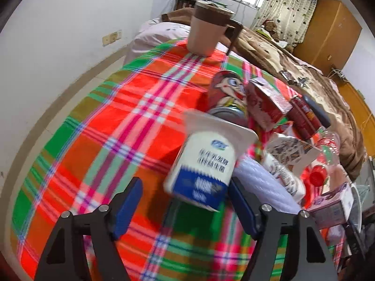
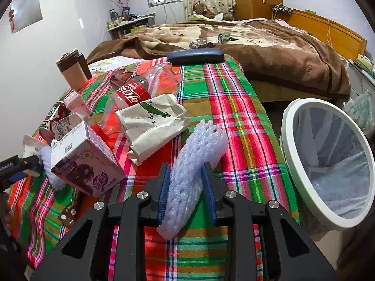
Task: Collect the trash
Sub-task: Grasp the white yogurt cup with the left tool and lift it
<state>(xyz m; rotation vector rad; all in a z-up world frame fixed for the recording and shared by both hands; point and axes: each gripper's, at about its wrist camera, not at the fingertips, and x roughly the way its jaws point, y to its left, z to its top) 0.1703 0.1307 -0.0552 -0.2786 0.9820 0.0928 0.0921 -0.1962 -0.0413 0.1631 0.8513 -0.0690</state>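
Right gripper (image 2: pixel 186 187) pinches white foam netting sleeve (image 2: pixel 194 164) beside the round white mesh bin (image 2: pixel 295 161); left gripper (image 1: pixel 185 201), fingers spread, straddles white-and-blue yogurt cup (image 1: pixel 206 164).

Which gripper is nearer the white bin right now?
Right. The right gripper, shut on the foam net, sits just left of the bin; the left gripper is at the table's far side.

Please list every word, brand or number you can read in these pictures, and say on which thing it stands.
"nRobot.AI": left hand-held gripper, start cut off.
Red bottle label: white logo script, not clearly readable.
Yogurt cup: Chinese print, blurred.
Purple carton, paper bag: print too small.
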